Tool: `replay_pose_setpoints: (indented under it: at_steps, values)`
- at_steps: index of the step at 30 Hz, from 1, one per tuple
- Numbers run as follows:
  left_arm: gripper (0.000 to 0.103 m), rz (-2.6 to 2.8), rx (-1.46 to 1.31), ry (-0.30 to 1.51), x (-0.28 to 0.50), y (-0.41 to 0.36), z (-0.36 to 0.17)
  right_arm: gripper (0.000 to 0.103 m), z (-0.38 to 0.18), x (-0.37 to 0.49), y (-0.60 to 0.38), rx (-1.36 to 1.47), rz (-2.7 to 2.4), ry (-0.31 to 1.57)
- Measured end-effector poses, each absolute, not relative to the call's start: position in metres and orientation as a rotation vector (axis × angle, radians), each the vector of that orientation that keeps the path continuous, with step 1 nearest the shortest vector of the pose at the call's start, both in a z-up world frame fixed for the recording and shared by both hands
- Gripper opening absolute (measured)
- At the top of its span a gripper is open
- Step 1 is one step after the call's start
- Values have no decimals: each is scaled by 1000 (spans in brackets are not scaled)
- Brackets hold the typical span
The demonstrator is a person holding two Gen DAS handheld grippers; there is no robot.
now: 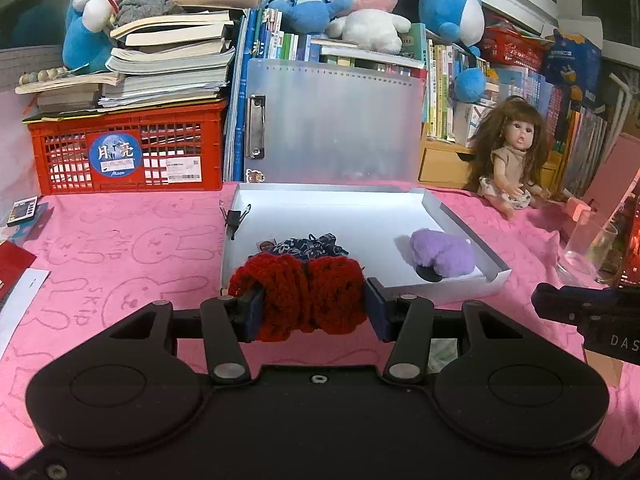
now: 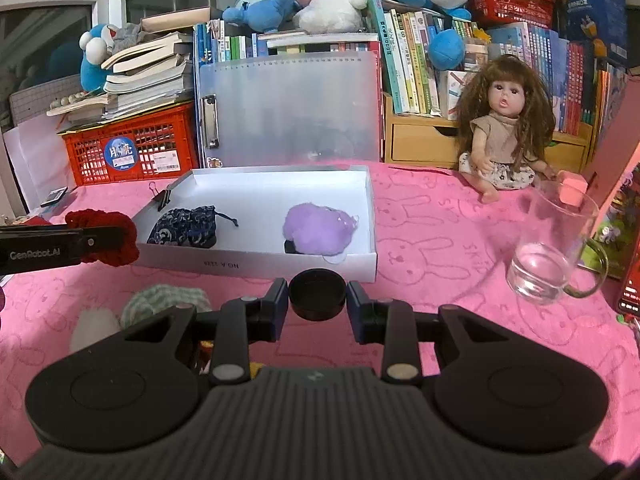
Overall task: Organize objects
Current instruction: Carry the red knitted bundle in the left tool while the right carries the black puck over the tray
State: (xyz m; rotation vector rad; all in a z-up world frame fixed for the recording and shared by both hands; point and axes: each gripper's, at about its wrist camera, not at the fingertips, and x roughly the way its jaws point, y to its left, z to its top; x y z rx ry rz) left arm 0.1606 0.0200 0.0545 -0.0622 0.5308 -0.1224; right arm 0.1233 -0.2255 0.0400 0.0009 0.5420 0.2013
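My left gripper [image 1: 314,306] is shut on a red knitted yarn piece [image 1: 304,296] and holds it just in front of the near left edge of a white shallow box [image 1: 360,208]. The box holds a dark blue patterned pouch [image 2: 186,226] and a purple fluffy toy [image 2: 318,230]. In the right wrist view the left gripper [image 2: 94,242] with the red yarn [image 2: 116,236] is at the box's left corner. My right gripper [image 2: 318,298] has its jaws around a black round cap [image 2: 317,294], close in front of the box's near wall [image 2: 256,266].
A glass mug [image 2: 554,246] stands on the pink cloth at right, beside a doll [image 2: 502,132]. A binder clip [image 2: 162,198] sits on the box's left rim. A red crate [image 1: 128,152] with books, a clipboard [image 1: 332,120] and bookshelves stand behind. A green-white knitted thing [image 2: 160,304] lies near left.
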Motion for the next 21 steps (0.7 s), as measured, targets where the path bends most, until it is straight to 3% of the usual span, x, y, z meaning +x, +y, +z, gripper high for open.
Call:
replay_pose_setpoints:
  at_steps: [21]
  values:
    - [49, -128, -96, 574, 215, 12, 52, 37, 43, 171, -220, 30, 188, 569]
